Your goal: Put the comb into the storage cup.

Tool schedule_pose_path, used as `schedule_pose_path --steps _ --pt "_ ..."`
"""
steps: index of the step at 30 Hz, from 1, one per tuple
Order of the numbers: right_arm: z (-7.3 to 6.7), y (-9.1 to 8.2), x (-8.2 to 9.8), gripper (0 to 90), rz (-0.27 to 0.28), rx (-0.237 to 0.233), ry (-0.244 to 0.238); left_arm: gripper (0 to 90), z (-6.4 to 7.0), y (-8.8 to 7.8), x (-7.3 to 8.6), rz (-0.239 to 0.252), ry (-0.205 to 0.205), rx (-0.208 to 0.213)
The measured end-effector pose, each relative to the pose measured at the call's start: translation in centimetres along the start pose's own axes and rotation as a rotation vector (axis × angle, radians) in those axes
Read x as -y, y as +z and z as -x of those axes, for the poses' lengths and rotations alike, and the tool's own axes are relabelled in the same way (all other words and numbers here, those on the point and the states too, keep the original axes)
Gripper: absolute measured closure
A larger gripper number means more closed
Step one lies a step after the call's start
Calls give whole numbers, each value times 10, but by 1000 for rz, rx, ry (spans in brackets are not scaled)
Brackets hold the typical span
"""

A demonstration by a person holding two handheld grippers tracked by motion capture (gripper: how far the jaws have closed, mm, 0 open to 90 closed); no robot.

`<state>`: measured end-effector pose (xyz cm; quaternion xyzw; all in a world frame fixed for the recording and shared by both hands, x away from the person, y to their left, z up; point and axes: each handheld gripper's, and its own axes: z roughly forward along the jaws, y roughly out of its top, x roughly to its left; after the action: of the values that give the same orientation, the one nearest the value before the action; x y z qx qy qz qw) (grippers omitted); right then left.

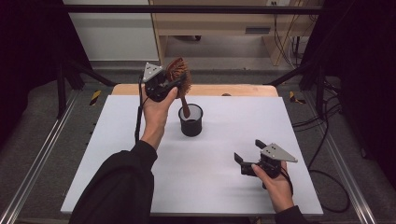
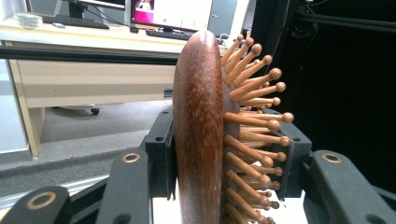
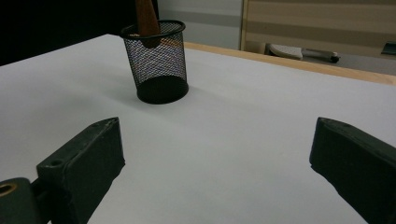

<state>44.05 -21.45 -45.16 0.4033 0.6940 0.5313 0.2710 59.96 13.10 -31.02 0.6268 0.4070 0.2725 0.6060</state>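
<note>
- Right gripper: near edge of counter, jaws spread wide, nothing between, resting idle well apart from cup.
- Left gripper: raised above far side, clenched on brush head; pads on wooden back one side, bristle side the other.
- Brush: head up in gripper, handle pointing down, tip already inside cup mouth, leaning on rim in right gripper view.
- Cup: black mesh, upright, mid-counter, just below left gripper.
- Step in hand, judged: lowering brush handle-first into cup.
- To do well: keep grip firm, bristles give, so head could twist.
- Straighten handle toward vertical before lowering; side load on rim could tip light mesh cup.
- Lower slowly till handle tip meets cup bottom, then release.
- Release only once head weight leans on rim; top-heavy brush may topple cup.
- Right gripper free to steady cup if needed.
</note>
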Motion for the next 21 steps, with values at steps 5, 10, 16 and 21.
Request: schedule_pose_path --steps 5,10,16,21 --pt "-1 0 0 35 2 -4 -4 518 -1 1 3 -5 -2 -3" --pt "-2 0 0 35 -1 -4 -6 518 -1 -1 5 -2 -14 0" --pt "-3 1 0 35 -6 -9 -11 518 -3 1 10 -14 -25 6" --pt "-2 1 0 35 -9 -13 -15 517 -2 4 14 -20 -44 11"
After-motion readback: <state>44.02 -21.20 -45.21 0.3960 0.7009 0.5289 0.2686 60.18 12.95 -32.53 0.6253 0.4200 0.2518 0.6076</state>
